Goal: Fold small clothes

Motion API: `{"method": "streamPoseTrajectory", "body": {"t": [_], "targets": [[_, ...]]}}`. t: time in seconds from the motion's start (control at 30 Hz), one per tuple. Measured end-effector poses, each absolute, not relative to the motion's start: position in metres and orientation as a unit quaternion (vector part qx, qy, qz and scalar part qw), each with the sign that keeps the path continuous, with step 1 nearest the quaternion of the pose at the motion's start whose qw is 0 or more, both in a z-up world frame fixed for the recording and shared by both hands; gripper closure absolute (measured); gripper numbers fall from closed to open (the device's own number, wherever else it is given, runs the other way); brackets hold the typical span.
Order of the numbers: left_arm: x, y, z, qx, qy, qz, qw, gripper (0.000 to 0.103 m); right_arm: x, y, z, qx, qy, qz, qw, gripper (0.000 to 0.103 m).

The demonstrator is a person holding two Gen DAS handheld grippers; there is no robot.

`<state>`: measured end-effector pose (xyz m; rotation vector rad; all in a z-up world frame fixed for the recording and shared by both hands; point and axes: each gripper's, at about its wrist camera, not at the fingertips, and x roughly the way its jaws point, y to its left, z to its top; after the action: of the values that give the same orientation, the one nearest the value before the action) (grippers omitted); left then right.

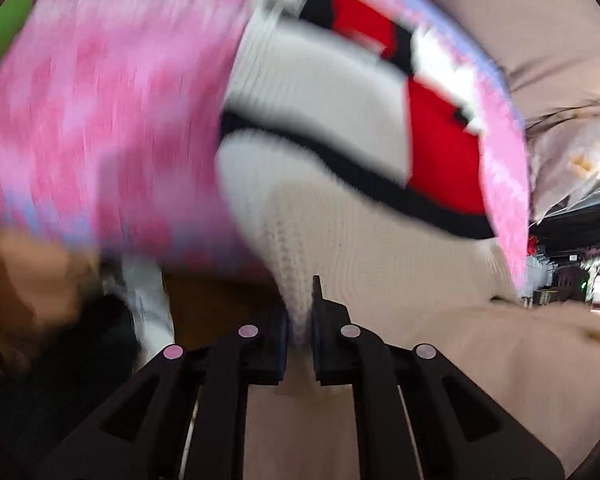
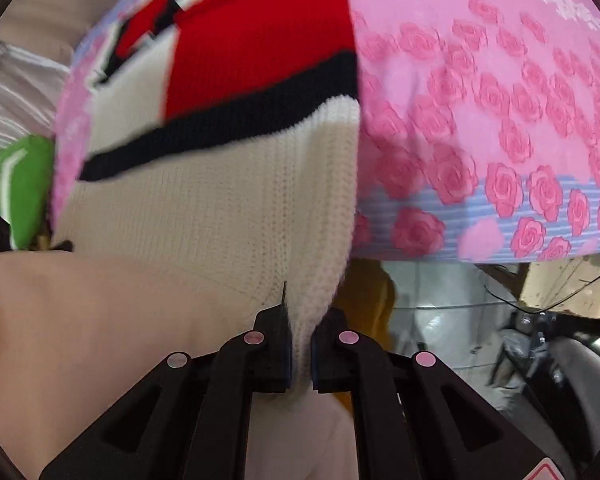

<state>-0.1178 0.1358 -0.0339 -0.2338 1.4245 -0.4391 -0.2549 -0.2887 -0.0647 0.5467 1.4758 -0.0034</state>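
A small knitted sweater [image 1: 316,104], white with red blocks and dark navy stripes, lies on a pink rose-print cloth [image 1: 100,100]. My left gripper [image 1: 300,316] is shut on the sweater's white ribbed hem and lifts that edge off the cloth. The view is blurred by motion. In the right wrist view the same sweater [image 2: 220,200] lies on the pink cloth [image 2: 480,120], and my right gripper [image 2: 300,320] is shut on another part of the white hem, pulling it up toward the camera.
A green item [image 2: 24,184] lies past the cloth's left edge; it also shows in the left wrist view [image 1: 4,28]. Beige fabric [image 1: 500,360] lies below the sweater. Below the cloth's edge are an orange object [image 2: 364,292] and room clutter [image 2: 520,340].
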Motion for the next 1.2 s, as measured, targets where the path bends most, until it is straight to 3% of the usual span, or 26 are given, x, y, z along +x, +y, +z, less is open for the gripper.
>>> {"method": "streamPoseTrajectory", "body": {"t": [0.13,0.23,0.37,0.47,0.53,0.6,0.63,0.7,0.73,1.0,1.2], "targets": [[-0.027,0.123,-0.012,-0.129,0.566,-0.213,0.786,0.098,-0.185,-0.314,-0.014,0.272,0.544,-0.011,0.794,0.098],[0.041,0.101,-0.014,-0.12,0.53,-0.202,0.815,0.098,-0.111,-0.342,-0.009,0.284,0.465,-0.044,0.838,0.098],[0.109,0.069,-0.049,-0.123,0.522,-0.159,0.829,0.097,-0.029,-0.366,-0.053,0.32,0.449,-0.075,0.831,0.097],[0.13,0.069,-0.077,-0.132,0.538,-0.122,0.824,0.092,0.0,-0.376,-0.083,0.347,0.46,-0.092,0.812,0.092],[0.126,0.076,-0.075,-0.145,0.523,-0.109,0.833,0.084,0.002,-0.377,-0.077,0.35,0.451,-0.091,0.816,0.087],[0.11,0.089,-0.058,-0.146,0.485,-0.098,0.856,0.049,-0.005,-0.374,-0.058,0.344,0.434,-0.077,0.829,0.077],[0.101,0.096,-0.048,-0.142,0.466,-0.094,0.868,0.04,-0.012,-0.37,-0.05,0.333,0.43,-0.071,0.836,0.064],[0.095,0.106,-0.04,-0.137,0.444,-0.1,0.88,0.037,-0.03,-0.363,-0.034,0.298,0.418,-0.078,0.854,0.038],[0.091,0.112,-0.038,-0.133,0.44,-0.097,0.883,0.037,-0.038,-0.362,-0.028,0.282,0.406,-0.084,0.865,0.035],[0.097,0.068,-0.048,-0.046,0.453,-0.131,0.881,0.036,-0.04,-0.367,-0.061,0.259,0.455,-0.095,0.847,0.034],[0.129,0.018,-0.077,-0.006,0.505,-0.192,0.842,0.036,-0.001,-0.36,-0.067,0.229,0.467,-0.1,0.848,0.034]]}}
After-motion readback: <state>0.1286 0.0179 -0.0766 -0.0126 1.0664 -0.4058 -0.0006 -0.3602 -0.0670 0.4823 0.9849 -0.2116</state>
